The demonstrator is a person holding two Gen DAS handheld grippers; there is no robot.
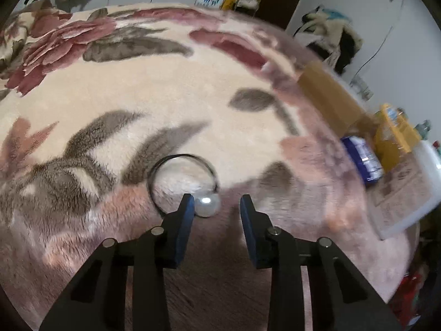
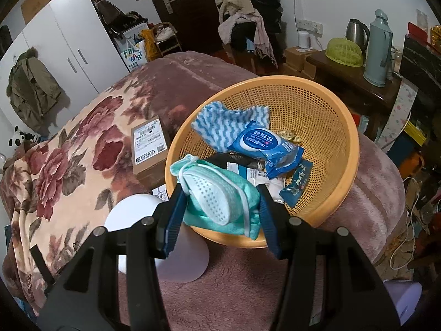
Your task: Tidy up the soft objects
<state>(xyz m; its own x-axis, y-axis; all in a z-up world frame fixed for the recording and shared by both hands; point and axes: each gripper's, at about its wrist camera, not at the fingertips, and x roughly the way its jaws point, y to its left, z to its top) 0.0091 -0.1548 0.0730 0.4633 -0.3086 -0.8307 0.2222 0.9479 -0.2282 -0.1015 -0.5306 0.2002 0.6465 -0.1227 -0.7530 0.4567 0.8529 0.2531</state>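
A black elastic hair loop (image 1: 154, 176) with a pearl-like bead (image 1: 206, 206) lies on the floral fleece blanket (image 1: 165, 88). My left gripper (image 1: 216, 202) hangs low over it, open. The bead sits just inside the left fingertip (image 1: 186, 209), and a wide gap separates it from the other pad. In the right wrist view my right gripper (image 2: 220, 197) is shut on a teal and white mesh pouch (image 2: 217, 204), held over the near rim of the orange basket (image 2: 344, 127). A blue-striped cloth (image 2: 220, 127), a blue wipes pack (image 2: 264, 146) and small packets lie in the basket.
A cardboard box (image 2: 150, 149) lies on the blanket left of the basket, and a white round lid (image 2: 182, 262) sits under my right gripper. At the blanket's right edge in the left wrist view are a brown box (image 1: 328, 96), a blue pack (image 1: 363, 160) and a white tray (image 1: 419, 193).
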